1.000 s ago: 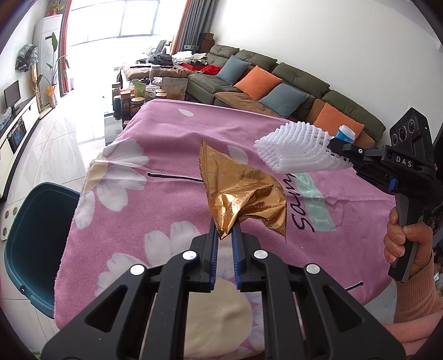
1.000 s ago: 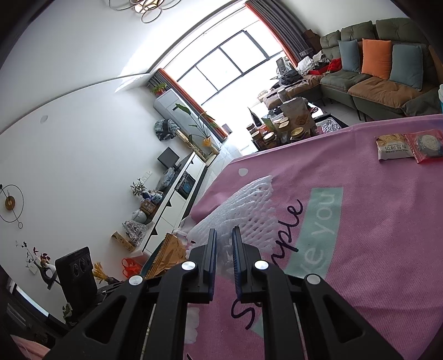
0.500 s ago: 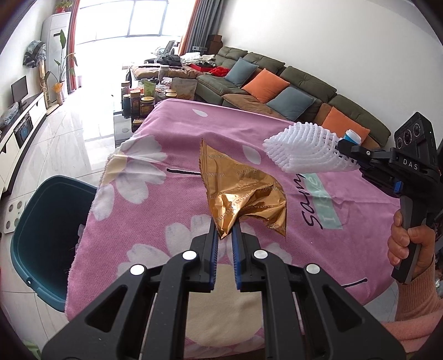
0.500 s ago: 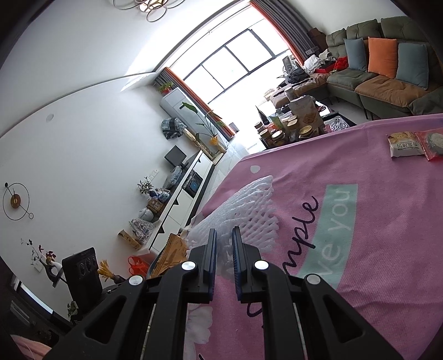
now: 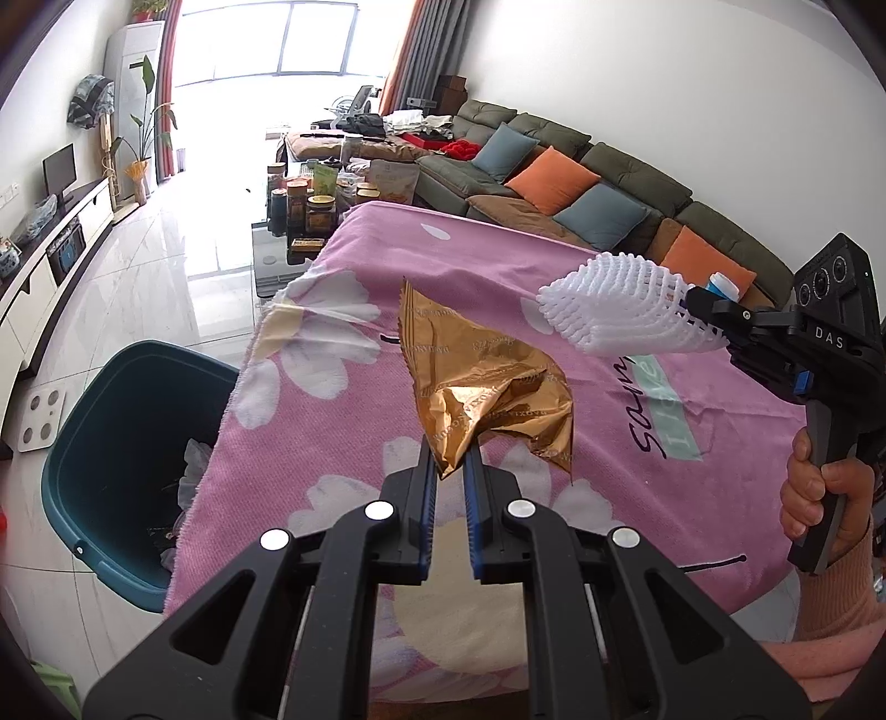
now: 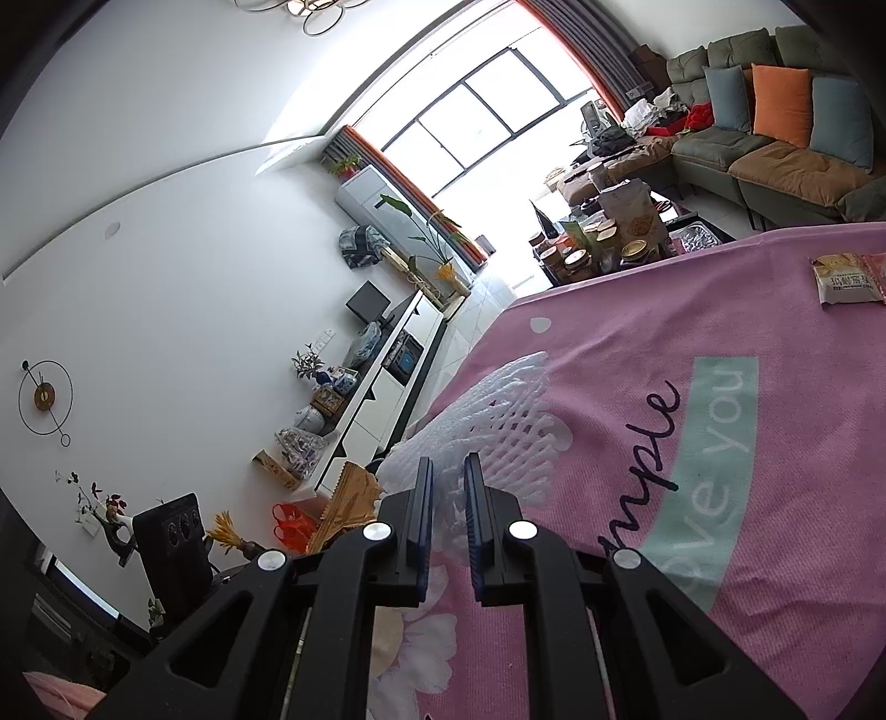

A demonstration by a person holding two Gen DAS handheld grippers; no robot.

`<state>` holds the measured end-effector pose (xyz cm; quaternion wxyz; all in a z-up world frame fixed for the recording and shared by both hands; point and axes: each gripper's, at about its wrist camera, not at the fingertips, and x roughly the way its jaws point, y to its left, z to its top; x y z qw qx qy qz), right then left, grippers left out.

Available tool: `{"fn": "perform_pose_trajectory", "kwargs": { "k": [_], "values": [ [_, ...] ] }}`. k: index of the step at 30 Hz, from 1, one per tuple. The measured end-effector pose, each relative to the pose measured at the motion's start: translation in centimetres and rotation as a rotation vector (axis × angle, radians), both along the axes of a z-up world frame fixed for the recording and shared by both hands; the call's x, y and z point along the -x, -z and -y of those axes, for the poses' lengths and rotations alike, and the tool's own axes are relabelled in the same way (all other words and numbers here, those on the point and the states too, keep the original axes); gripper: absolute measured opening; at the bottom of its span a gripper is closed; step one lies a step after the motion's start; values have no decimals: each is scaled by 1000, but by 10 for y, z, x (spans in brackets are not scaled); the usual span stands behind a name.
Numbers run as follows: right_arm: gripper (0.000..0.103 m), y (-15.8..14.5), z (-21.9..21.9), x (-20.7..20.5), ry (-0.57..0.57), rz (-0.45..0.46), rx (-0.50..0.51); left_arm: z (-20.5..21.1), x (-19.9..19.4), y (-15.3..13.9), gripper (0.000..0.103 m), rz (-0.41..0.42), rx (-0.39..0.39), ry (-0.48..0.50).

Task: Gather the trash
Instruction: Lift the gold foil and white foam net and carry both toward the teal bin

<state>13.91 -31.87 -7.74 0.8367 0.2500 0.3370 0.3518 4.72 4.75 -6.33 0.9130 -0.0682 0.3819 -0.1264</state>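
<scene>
Since a second ago, more of the teal trash bin (image 5: 111, 443) has come into view at far left, below the pink-clothed table (image 5: 343, 399). Centre, the left tool (image 5: 449, 476) pinches a gold foil wrapper (image 5: 487, 387) above the cloth. Right, the right tool (image 5: 703, 310) clamps a white foam fruit net (image 5: 620, 304).

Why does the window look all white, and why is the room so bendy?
Left wrist view: the window is washed out by daylight, glare shines on the floor tiles, and the fisheye lens bows the walls. Right wrist view: the window is also blown out, and the ceiling line curves; the pink blanket stays sharp.
</scene>
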Motion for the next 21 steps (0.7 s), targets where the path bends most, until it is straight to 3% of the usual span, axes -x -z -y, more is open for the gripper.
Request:
{"fn": "perform_pose_trajectory", "kwargs": {
  "k": [21],
  "values": [
    [10,0,-26,-5,-65,1,-14,-38,15,-1,10,7,3,-89]
  ]
}}
